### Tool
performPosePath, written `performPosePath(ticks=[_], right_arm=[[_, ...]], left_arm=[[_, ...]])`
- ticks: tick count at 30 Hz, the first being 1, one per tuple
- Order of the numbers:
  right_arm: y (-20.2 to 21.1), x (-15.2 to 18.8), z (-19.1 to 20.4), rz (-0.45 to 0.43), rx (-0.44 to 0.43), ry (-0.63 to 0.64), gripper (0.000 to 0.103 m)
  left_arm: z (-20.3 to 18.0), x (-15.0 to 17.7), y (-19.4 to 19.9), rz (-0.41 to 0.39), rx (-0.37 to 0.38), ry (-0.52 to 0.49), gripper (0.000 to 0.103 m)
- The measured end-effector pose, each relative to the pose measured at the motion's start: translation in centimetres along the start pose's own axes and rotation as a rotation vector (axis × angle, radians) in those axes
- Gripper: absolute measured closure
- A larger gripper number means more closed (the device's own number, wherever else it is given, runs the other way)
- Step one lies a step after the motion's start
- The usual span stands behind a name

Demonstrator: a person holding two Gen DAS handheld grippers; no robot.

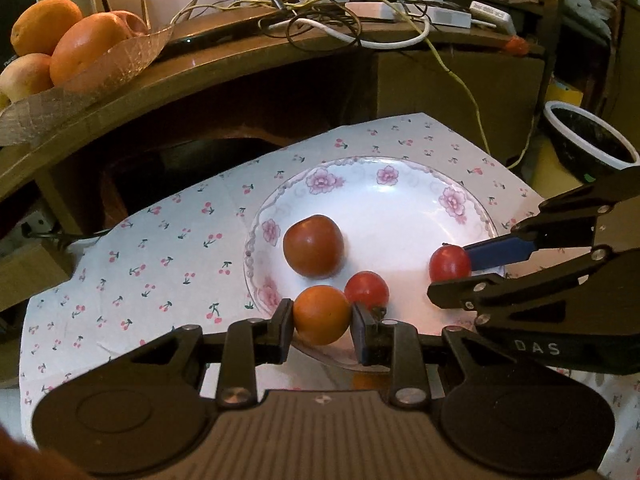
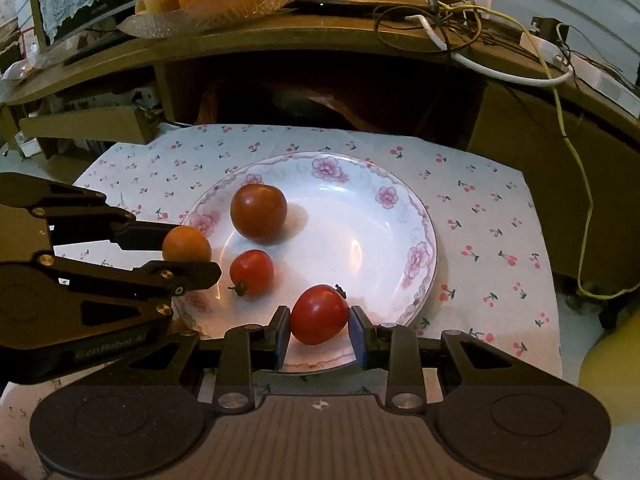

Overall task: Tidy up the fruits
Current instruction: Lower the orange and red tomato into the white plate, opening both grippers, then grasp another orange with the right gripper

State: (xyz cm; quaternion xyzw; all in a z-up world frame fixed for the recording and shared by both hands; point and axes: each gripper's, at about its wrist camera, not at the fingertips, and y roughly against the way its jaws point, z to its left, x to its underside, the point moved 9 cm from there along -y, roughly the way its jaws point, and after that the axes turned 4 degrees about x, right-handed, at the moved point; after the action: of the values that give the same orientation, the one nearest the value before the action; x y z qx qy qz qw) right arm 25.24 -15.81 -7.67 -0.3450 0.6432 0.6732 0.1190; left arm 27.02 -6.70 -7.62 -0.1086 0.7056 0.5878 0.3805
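A white plate with pink flowers (image 1: pixel 400 208) (image 2: pixel 352 216) lies on a cherry-print cloth. On it rest a large brownish-red tomato (image 1: pixel 313 246) (image 2: pixel 259 211) and a small red tomato (image 1: pixel 367 290) (image 2: pixel 251 272). My left gripper (image 1: pixel 322 318) (image 2: pixel 192 250) is shut on a small orange fruit (image 1: pixel 322 314) (image 2: pixel 187 245) over the plate's near-left rim. My right gripper (image 2: pixel 319 320) (image 1: pixel 450 270) is shut on a red tomato (image 2: pixel 319 314) (image 1: pixel 450 263) over the plate's near-right part. Whether either held fruit touches the plate I cannot tell.
A wooden shelf behind the cloth carries a glass fruit bowl (image 1: pixel 120 60) (image 2: pixel 224 12) with oranges and apples, plus tangled cables (image 1: pixel 340 20) (image 2: pixel 460 28). A black bowl with a white rim (image 1: pixel 588 136) stands at the right. A cardboard box (image 2: pixel 84 124) sits at the left.
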Motion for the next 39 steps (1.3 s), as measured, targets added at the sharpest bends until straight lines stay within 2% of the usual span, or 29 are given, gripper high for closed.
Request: performPosePath(ticks=[12,14,24,32,39], right_arm=[[0.7,-0.9,0.1,-0.048,-0.009,-0.016,0.069],[0.9,-1.1,-0.1,-0.057,-0.010,-0.025,0.065],[1.5,-1.1,0.2,-0.066,-0.016,-0.037,0.064],[4.3,-0.2,3.0,-0.082,-0.114,-0.001,0.063],[4.7,2.1,6.4,-0.028,-0.218,0.043,0.061]], left_arm=[[0.1,-0.8,1.5,-0.029,0.014,0.021,0.066],[0.1,-0.9,1.9,-0.038,0.019,0.023,0.066],[0.7,-0.1,3.0,-0.029,0.016,0.022,0.063],[1.6,1.7,6.6,-0.024,-0.012,0.030,0.062],[2.0,3.5,7.7,0.010,-0.024,0.037,0.060]])
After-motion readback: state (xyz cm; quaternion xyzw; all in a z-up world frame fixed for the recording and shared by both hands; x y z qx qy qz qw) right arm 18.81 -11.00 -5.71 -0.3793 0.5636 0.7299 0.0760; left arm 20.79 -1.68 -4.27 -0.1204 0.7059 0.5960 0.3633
